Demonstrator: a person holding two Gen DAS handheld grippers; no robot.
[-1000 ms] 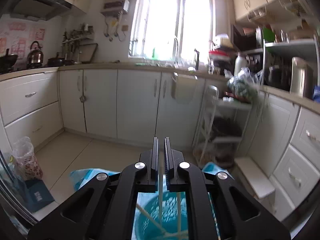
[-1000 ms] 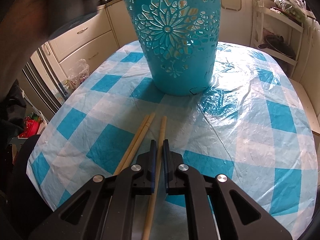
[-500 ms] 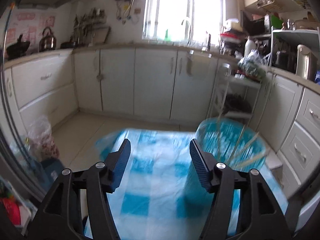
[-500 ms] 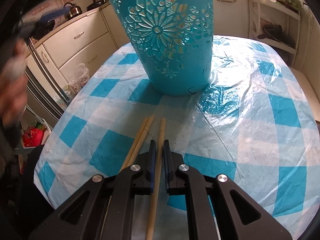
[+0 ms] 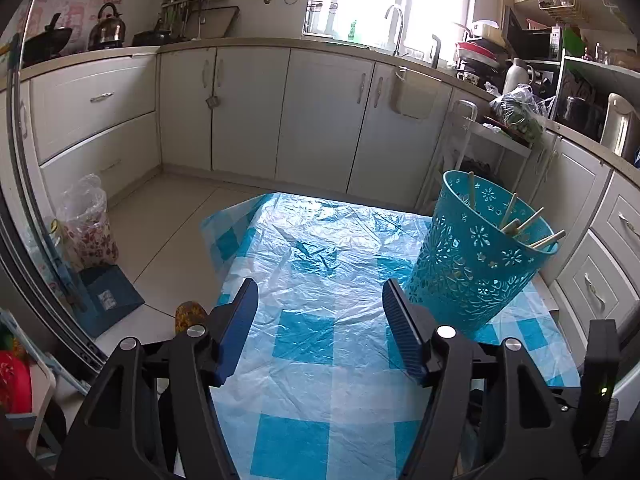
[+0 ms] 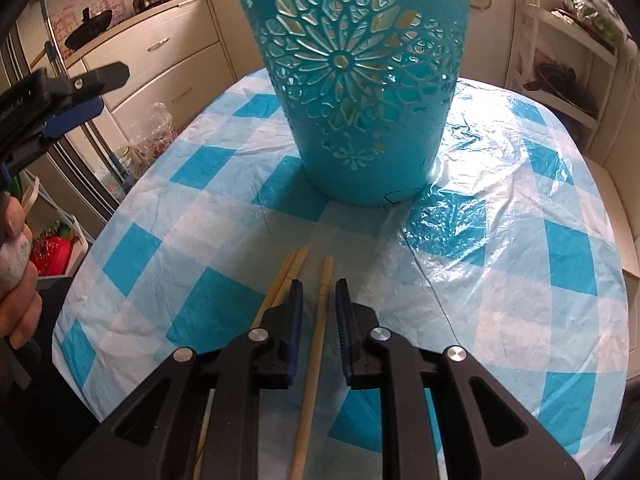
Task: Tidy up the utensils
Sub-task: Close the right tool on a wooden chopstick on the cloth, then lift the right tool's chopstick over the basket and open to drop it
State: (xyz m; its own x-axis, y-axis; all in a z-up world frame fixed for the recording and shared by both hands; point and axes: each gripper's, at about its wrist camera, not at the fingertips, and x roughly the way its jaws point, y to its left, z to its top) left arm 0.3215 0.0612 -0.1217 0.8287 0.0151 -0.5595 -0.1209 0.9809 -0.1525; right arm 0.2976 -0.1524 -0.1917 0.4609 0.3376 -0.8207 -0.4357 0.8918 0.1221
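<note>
left gripper (image 5: 320, 320): jaws wide apart, have just been opening, nothing between them. Bottom centre of the left wrist view, over bare tablecloth. Also shows at the far left edge of the right wrist view, with a hand (image 6: 16, 280) below it.
right gripper (image 6: 318, 308): jaws a little apart, have just been opening. One chopstick lies in the gap; the pads do not press on it.
single chopstick (image 6: 316, 344): flat on the table, runs from the lower centre of the right wrist view up between the jaws, tip past the fingertips, pointing at the basket.
chopstick pair (image 6: 286, 276): two more lying side by side, just left of the single one, partly hidden under the left jaw.
basket (image 6: 356, 80): teal, cut-out flower pattern, upright on the table. Upper centre of the right wrist view, right of centre in the left wrist view.
chopsticks in basket (image 5: 520, 224): several leaning against its far rim, tips sticking out above it.
table (image 5: 304, 340): covered in blue-and-white check cloth under clear plastic sheet, wrinkled.
background: white kitchen cabinets (image 5: 248, 108), window with tap at top, kettle (image 5: 106, 26) on the counter at upper left.
</note>
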